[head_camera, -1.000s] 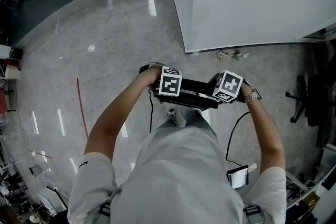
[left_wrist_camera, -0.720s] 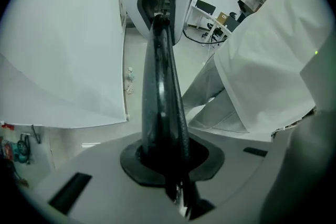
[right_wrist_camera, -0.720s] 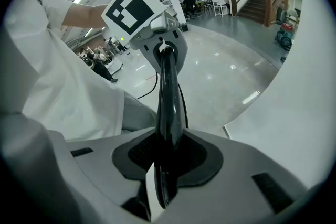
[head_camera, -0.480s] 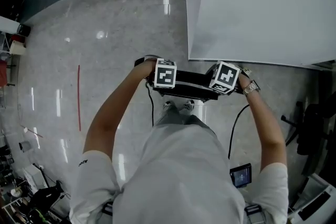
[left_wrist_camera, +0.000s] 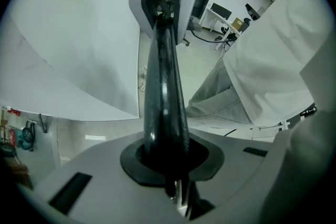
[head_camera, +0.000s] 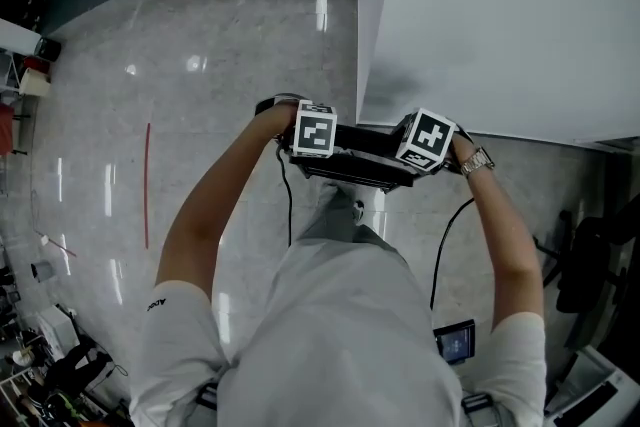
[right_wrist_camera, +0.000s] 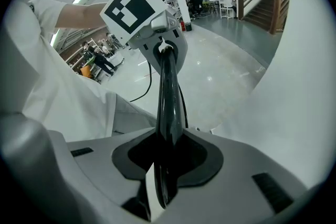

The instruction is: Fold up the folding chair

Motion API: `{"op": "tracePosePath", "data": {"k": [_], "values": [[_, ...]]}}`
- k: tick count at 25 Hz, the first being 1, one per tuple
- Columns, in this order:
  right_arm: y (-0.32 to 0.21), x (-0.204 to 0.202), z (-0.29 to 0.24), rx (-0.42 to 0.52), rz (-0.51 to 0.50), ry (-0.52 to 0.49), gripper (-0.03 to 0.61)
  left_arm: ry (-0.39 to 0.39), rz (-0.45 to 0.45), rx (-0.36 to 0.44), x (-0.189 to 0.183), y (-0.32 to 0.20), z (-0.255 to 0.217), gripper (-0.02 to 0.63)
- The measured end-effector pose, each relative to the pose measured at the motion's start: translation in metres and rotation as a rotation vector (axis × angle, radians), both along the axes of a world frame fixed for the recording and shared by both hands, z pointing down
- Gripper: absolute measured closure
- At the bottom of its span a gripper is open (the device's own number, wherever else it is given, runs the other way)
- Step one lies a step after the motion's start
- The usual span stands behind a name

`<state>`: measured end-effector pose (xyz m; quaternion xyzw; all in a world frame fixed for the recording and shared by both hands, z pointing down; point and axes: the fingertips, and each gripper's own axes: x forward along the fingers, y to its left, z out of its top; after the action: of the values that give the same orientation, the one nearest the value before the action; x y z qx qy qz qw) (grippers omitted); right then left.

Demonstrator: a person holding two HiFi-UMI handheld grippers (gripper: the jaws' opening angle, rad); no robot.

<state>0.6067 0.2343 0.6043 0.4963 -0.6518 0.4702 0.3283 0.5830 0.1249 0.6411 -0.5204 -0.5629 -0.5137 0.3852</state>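
Head view shows the left gripper (head_camera: 316,137) and the right gripper (head_camera: 428,139), each with jaws clamped on the top bar of the black chair (head_camera: 362,161), near a white board (head_camera: 500,15).

- Large white panel (head_camera: 500,15): just beyond the right gripper (head_camera: 425,153), running up and to the right.
- Polished grey floor (head_camera: 200,65): all round.
- Thin red line (head_camera: 147,185) on the floor: well left of the left gripper (head_camera: 312,147).
- Black cable (head_camera: 438,260) and small lit screen (head_camera: 456,343): behind the right gripper.
- Dark office chair (head_camera: 585,265): far right.
- Staircase (right_wrist_camera: 262,5): distant, ahead of the right gripper.
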Motion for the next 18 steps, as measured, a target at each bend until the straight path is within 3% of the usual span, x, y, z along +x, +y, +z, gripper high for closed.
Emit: {"op": "tracePosePath", "data": {"k": [18], "values": [[-0.016, 0.108, -0.001, -0.004, 0.055, 0.011, 0.48, -0.011, 0.037, -0.023, 0.11, -0.015, -0.002, 0.554]]}}
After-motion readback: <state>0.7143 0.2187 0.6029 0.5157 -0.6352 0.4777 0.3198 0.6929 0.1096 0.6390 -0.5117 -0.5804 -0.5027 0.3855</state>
